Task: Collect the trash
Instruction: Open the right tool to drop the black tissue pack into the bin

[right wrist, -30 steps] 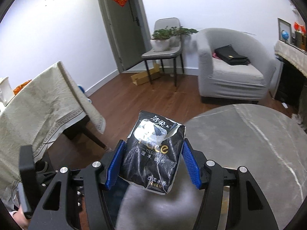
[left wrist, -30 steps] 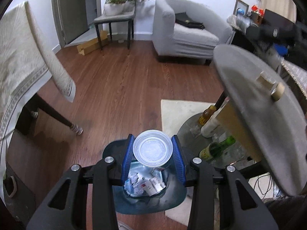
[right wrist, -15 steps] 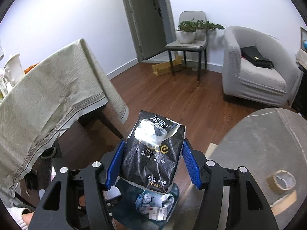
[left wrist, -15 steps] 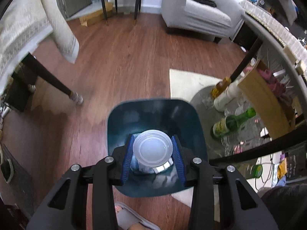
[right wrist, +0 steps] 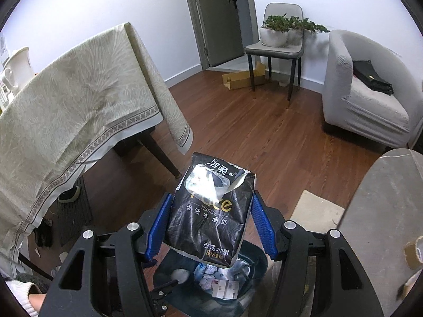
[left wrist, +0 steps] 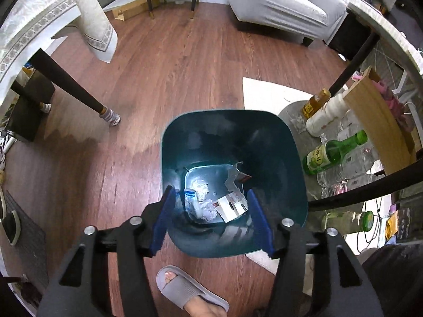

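A dark teal plastic trash bin (left wrist: 232, 142) sits in the lower centre of the left wrist frame, seen from above. On its floor lie crumpled white paper wads (left wrist: 203, 206), a torn white carton with red print (left wrist: 232, 200) and a small blue-and-white wrapper (left wrist: 191, 195). The left gripper (left wrist: 211, 216) hangs over the bin's near rim with its blue-padded jaws spread wide and nothing between them.

In the right wrist frame the right gripper (right wrist: 210, 224) is closed against both sides of a black soft-pack tissue packet with a torn-open top (right wrist: 211, 211), which is held above the same bin (right wrist: 253, 253) at lower centre; there only a slice of the bin interior shows beneath the packet, with the carton and paper.

Only the left view shows a green glass bottle (left wrist: 334, 153) lying right of the bin and a foot in a grey slipper (left wrist: 190, 293) at the bottom edge. Only the right view shows the table draped in a beige patterned cloth (right wrist: 74, 111) at left and a grey armchair (right wrist: 370, 100) at upper right
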Demonstrator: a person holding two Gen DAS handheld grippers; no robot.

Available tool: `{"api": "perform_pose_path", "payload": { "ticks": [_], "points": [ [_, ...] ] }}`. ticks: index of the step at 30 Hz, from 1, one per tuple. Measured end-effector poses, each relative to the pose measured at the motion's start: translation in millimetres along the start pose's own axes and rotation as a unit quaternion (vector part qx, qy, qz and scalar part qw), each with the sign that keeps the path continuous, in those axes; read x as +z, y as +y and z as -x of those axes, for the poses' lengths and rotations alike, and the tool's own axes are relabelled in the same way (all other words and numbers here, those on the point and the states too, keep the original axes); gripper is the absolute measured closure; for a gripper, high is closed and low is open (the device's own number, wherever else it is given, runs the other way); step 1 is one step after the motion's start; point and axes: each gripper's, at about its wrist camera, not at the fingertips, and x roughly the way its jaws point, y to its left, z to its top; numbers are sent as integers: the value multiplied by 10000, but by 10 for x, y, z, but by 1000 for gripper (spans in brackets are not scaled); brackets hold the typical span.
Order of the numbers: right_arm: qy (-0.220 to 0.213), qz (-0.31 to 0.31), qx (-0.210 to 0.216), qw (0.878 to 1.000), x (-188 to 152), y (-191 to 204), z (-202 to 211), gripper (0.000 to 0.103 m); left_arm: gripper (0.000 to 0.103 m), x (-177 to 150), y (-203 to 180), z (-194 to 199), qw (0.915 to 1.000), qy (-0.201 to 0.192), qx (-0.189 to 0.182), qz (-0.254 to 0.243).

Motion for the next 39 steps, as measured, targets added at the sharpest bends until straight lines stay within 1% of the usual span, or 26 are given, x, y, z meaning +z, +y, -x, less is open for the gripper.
{"api": "perform_pose_path", "payload": {
  "ticks": [2,7,10,14,18,23,27,29,31,36,39],
  "points": [
    [55,0,7,10000,-7,20,-64,42,40,1,38,33,10000,-46,9,33],
    [206,21,-19,9998,-44,56,-210,42,40,27,131,197,9995,-280,17,144],
    [336,28,-60,9994,-93,65,-328,42,39,53,198,369,9983,-536,-36,229],
    [534,17,-103,9985,-158,84,-488,42,37,81,267,589,9956,-901,8,255],
    [763,23,-101,9970,-253,122,-655,42,37,107,330,762,9929,-1144,36,333],
    [1032,114,-133,9945,-391,196,-837,42,37,154,330,932,9900,-1378,105,276],
    [1245,239,-154,9918,-530,249,-950,42,44,205,302,1061,9880,-1523,93,260],
    [1390,308,-165,9897,-622,288,-1024,42,51,222,281,1109,9871,-1581,95,224],
    [1507,355,-167,9878,-698,310,-1086,42,55,248,261,1161,9866,-1615,110,189],
    [1781,367,-159,9832,-885,328,-1231,42,62,290,196,1279,9847,-1735,43,176],
    [1995,364,-201,9790,-1038,302,-1315,42,63,326,146,1392,9824,-1859,-28,166]
  ]
}}
